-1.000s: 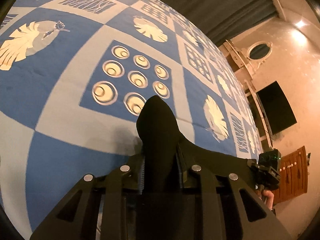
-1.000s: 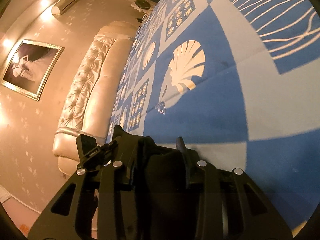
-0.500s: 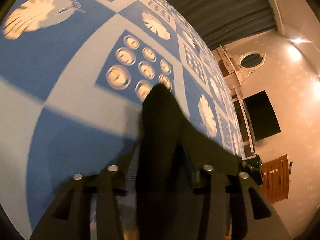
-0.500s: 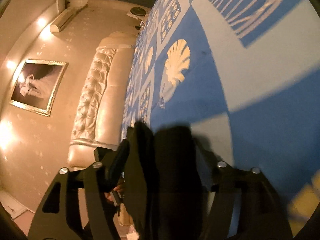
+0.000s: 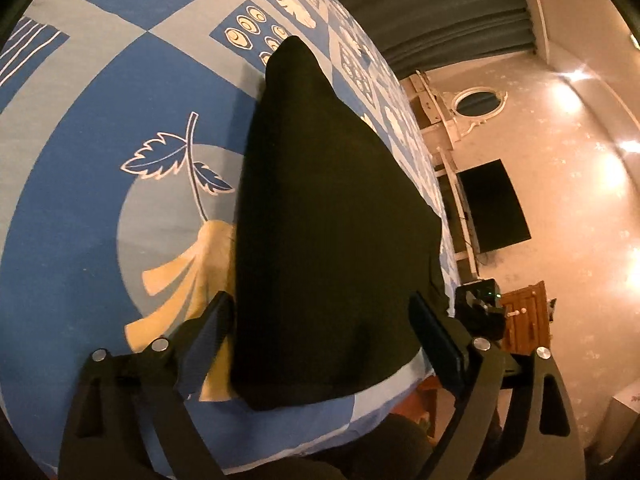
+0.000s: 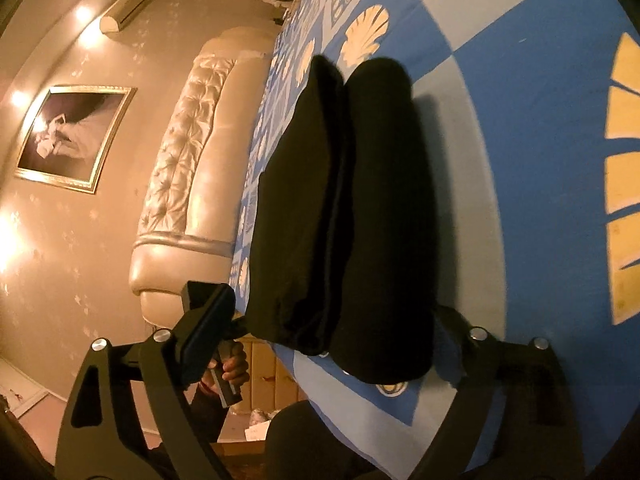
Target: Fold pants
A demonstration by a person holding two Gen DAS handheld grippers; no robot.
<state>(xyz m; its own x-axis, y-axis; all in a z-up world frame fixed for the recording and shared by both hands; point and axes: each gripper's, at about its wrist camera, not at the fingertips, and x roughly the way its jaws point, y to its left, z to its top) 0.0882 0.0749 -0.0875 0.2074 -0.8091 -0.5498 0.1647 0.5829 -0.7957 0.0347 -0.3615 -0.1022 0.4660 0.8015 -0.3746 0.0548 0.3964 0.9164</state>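
Observation:
The black pants (image 5: 328,220) lie folded on the blue patterned bedspread (image 5: 100,100), near the bed's front edge. In the right wrist view the pants (image 6: 348,208) show as two long stacked folds. My left gripper (image 5: 320,336) is open, its fingers spread on either side of the near end of the pants, holding nothing. My right gripper (image 6: 332,344) is open too, its fingers apart around the near end of the folded pants. The right gripper also shows in the left wrist view (image 5: 480,312), beside the pants' right edge.
A cream tufted headboard (image 6: 192,152) and a framed picture (image 6: 76,136) are to the left of the bed. A dark TV (image 5: 496,204), a round mirror (image 5: 476,100) and a wooden cabinet (image 5: 528,320) stand along the wall on the right. Dark curtains (image 5: 432,4) hang at the far side.
Both grippers were shut on the black pants; now both are open and pulled back toward the bed's front edge, and the pants lie released and folded on the bedspread.

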